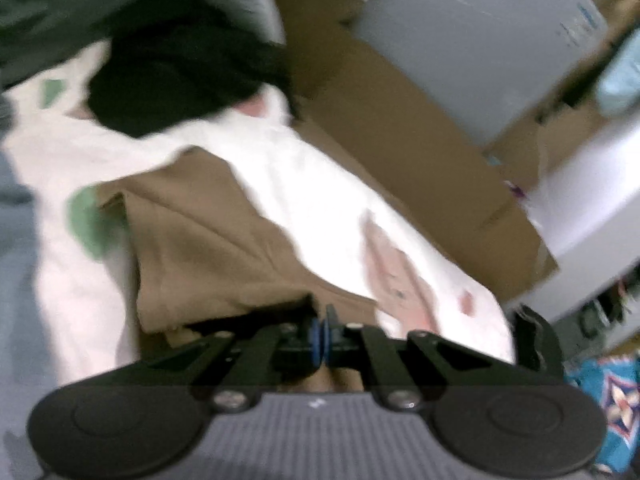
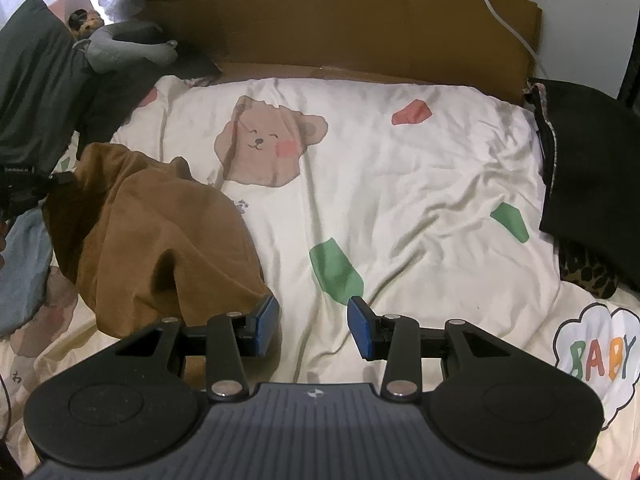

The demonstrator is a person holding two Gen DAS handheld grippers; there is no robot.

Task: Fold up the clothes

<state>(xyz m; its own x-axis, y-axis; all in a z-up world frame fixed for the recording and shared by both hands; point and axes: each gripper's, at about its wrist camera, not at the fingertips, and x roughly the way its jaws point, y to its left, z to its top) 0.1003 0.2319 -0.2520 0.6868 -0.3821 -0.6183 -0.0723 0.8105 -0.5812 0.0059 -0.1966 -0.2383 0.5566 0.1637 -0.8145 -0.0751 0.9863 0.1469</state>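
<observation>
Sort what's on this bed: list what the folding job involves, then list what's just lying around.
For the job:
- brown garment, crumpled on the bear-print sheet
- left gripper, shut on the brown garment
- right gripper, open, beside the garment's near edge

Just lying about:
- black cloth at the right edge
- grey plush toy
- cardboard behind the bed
- dark pillow

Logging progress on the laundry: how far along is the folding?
Barely started. The left tongs are shut on the brown garment, which lies crumpled on the bedsheet. The right tongs are open and empty. All folding remains; the black clothing seems untouched.
</observation>
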